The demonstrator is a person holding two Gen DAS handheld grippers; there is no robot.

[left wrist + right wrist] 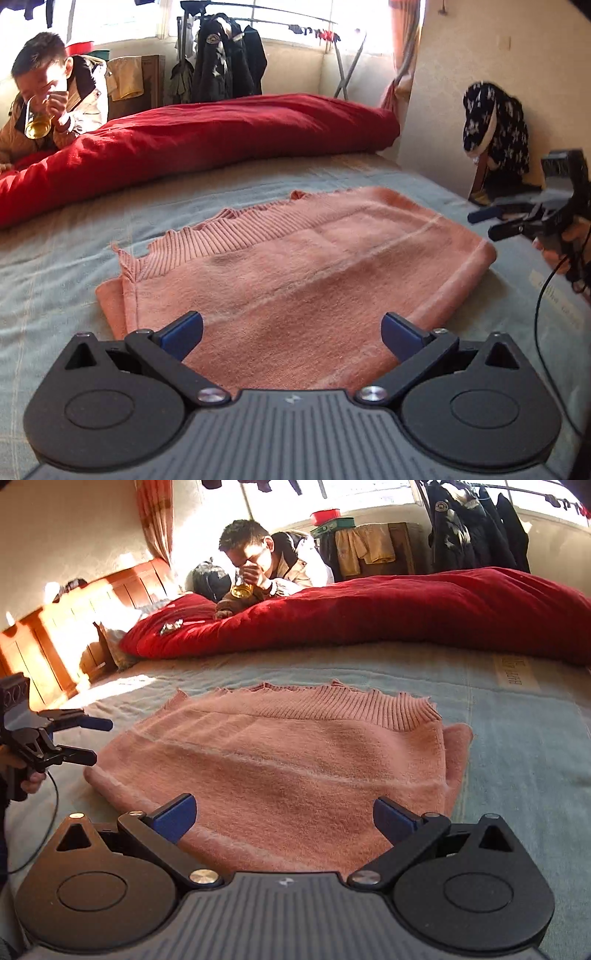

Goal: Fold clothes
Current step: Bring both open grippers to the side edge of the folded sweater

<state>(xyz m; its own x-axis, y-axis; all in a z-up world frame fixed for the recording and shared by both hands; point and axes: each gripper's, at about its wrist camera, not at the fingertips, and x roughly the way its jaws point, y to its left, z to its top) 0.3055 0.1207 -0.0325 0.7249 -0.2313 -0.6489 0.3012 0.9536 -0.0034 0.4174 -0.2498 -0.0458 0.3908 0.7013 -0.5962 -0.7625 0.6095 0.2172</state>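
Both tongs gape wide, left gripper (291,332) and right gripper (284,814) over the pink sweater (295,266); seemingly already halved; best pinch near corners evenly.

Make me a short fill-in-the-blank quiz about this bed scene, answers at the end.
1. The folded sweater is ____ in colour.
2. The bulky quilt behind it is ____.
3. Both the left tool and the right tool have their fingers ____.
4. The sweater lies on a grey-blue ____.

Answers: pink; red; open; bedsheet
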